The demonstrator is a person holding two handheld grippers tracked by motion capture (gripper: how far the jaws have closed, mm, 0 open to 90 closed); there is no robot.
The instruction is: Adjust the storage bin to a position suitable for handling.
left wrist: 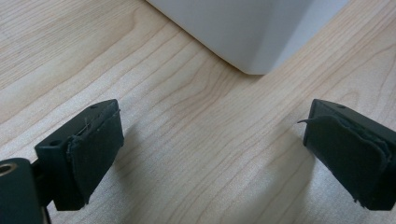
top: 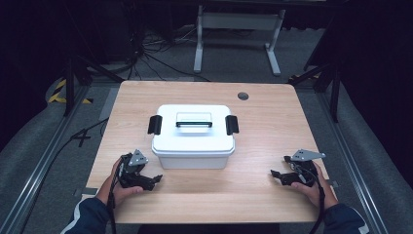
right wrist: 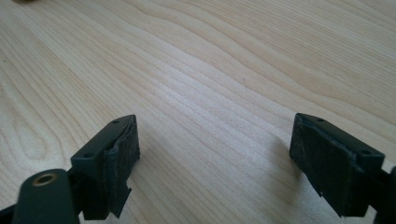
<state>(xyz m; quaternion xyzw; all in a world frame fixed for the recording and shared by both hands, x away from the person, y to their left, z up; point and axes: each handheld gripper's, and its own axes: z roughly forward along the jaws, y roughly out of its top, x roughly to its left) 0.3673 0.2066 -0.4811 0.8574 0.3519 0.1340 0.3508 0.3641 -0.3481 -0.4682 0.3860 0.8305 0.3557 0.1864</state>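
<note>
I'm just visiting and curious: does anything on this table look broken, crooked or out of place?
The white box sits square, lid shut, both black latches down. The one oddity is wear: the left gripper and right gripper have frayed black pads, edges peeling and ragged. Both grippers are open, holding nothing.

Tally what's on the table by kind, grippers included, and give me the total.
White storage box with lid: 1
Black side latches on the box: 2, one left, one right
Lid handle: 1
Handheld grippers, jaws apart and holding nothing: 2, left gripper and right gripper
Total: 6
</note>
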